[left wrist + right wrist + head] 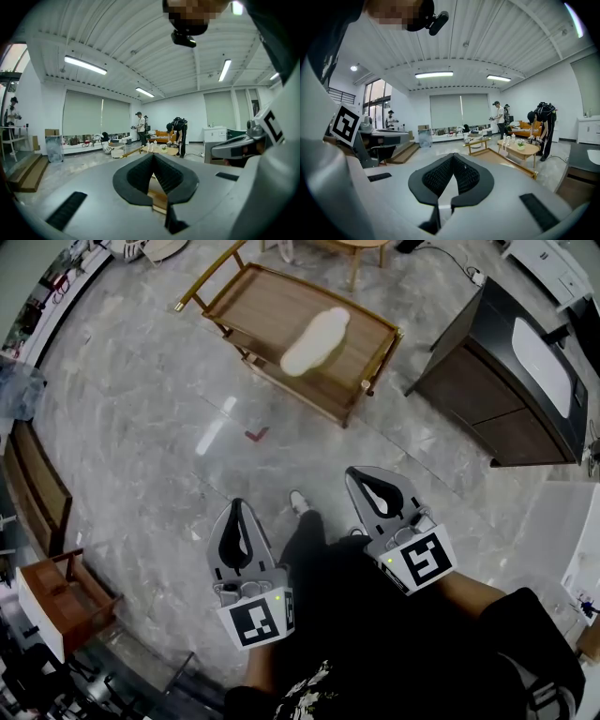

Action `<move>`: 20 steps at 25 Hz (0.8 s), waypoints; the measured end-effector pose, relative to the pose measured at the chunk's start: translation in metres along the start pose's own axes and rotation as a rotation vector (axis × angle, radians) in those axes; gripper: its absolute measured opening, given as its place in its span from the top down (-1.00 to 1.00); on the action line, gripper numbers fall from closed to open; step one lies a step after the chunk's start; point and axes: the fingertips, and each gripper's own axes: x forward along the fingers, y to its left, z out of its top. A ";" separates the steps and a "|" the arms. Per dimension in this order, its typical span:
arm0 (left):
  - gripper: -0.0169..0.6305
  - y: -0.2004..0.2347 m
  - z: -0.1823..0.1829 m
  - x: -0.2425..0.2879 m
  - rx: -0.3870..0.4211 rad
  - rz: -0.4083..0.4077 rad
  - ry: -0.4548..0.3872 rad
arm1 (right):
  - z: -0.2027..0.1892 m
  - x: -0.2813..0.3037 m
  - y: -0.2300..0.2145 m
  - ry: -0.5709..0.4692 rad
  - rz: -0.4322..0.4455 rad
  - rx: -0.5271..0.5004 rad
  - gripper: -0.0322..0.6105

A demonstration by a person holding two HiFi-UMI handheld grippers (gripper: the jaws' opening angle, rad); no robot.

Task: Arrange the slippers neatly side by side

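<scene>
Risk ahead: both sets of fingers are pressed together with nothing between them. We judge they must open before the reach, or they will only shove the slipper (316, 340). The raised rail round the wooden tabletop (370, 381) could snag a low approach.

Left gripper (237, 505) and right gripper (354, 474) hang near us, well apart from the slipper, which lies far off, mid-tabletop. It looks pale, flat and soft, lying askew. One slipper or two overlapping, we cannot tell.

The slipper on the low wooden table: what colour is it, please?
Cream slipper, clearest in head view.
</scene>
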 end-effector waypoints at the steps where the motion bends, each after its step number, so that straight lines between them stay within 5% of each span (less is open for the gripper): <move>1: 0.94 0.005 0.001 0.004 0.000 -0.004 0.001 | 0.003 0.008 0.003 -0.003 0.003 0.000 0.92; 20: 0.94 0.098 0.008 0.075 0.035 -0.079 -0.017 | 0.017 0.113 0.008 -0.019 -0.092 0.009 0.92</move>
